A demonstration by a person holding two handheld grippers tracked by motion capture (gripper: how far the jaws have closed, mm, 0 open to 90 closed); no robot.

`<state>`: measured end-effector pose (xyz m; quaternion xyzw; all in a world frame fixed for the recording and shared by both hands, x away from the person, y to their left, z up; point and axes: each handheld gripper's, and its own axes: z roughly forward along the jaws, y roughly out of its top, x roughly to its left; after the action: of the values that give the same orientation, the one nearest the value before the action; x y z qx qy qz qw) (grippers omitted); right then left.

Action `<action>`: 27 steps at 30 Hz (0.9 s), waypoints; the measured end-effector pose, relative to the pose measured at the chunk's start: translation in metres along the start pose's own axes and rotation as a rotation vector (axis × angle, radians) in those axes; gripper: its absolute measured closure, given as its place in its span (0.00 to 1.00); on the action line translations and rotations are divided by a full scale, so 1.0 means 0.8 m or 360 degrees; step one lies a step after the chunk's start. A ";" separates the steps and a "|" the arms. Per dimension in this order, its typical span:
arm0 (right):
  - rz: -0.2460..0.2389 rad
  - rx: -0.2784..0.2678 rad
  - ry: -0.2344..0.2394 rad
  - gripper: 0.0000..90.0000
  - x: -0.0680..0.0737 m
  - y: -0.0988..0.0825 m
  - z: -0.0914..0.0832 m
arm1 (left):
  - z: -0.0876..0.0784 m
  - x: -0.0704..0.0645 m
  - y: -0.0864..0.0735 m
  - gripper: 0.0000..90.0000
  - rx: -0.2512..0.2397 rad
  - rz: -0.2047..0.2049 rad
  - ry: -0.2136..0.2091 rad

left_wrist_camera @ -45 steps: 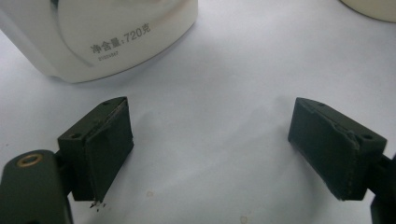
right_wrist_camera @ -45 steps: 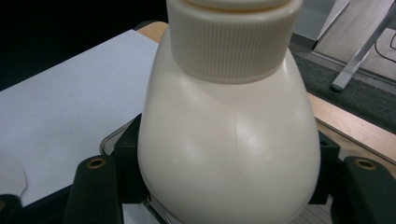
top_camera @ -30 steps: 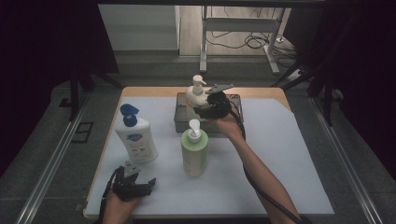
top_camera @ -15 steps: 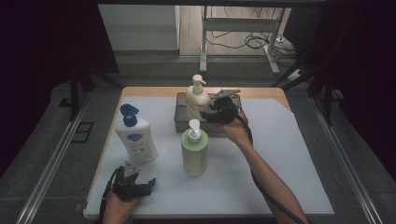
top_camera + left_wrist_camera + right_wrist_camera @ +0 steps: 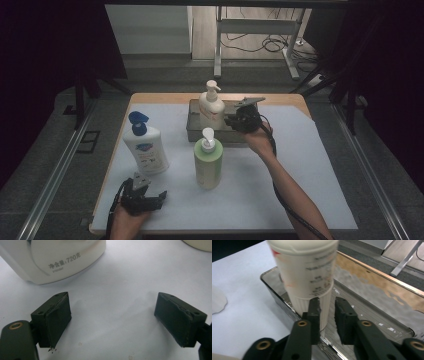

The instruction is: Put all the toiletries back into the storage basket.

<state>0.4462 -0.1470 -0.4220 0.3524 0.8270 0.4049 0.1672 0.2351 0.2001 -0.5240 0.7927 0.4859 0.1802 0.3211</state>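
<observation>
The right gripper (image 5: 327,312) has just narrowed its empty jaws beside the ribbed cream pump bottle (image 5: 308,272) in the steel tray (image 5: 372,315) — the left gripper (image 5: 112,322) gapes wide.

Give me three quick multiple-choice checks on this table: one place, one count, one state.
1. Where does the cream pump bottle stand?
A) in the metal tray
B) on the floor
C) lying on its side
2. How many pump bottles are on the table?
A) two
B) three
C) five
3. How is the left tool?
A) shut on a bottle
B) open, holding nothing
C) shut, empty
Answers: 1 A, its base sits inside the tray's rim; 2 B, the cream one, the green bottle and the blue-capped bottle; 3 B, its jaws stand wide apart over the bare white sheet.
</observation>
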 end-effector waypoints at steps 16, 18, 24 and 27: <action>0.0075 0.0063 -0.0062 1.00 -0.012 -0.005 0.033 | 0.000 0.000 0.000 0.15 0.0001 0.0000 0.0000; 0.0091 0.0073 -0.0072 1.00 -0.013 -0.005 0.039 | 0.000 0.000 0.000 0.15 0.0000 0.0000 0.0002; 0.0099 0.0105 -0.0070 1.00 -0.015 -0.006 0.052 | 0.000 0.000 0.000 0.15 0.0001 0.0000 0.0002; 0.0114 0.0112 -0.0061 1.00 -0.017 -0.005 0.057 | 0.000 0.000 0.000 0.15 -0.0001 -0.0001 0.0002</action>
<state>0.4796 -0.1333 -0.4534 0.3951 0.8242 0.3745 0.1559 0.2351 0.2000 -0.5240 0.7923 0.4863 0.1806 0.3210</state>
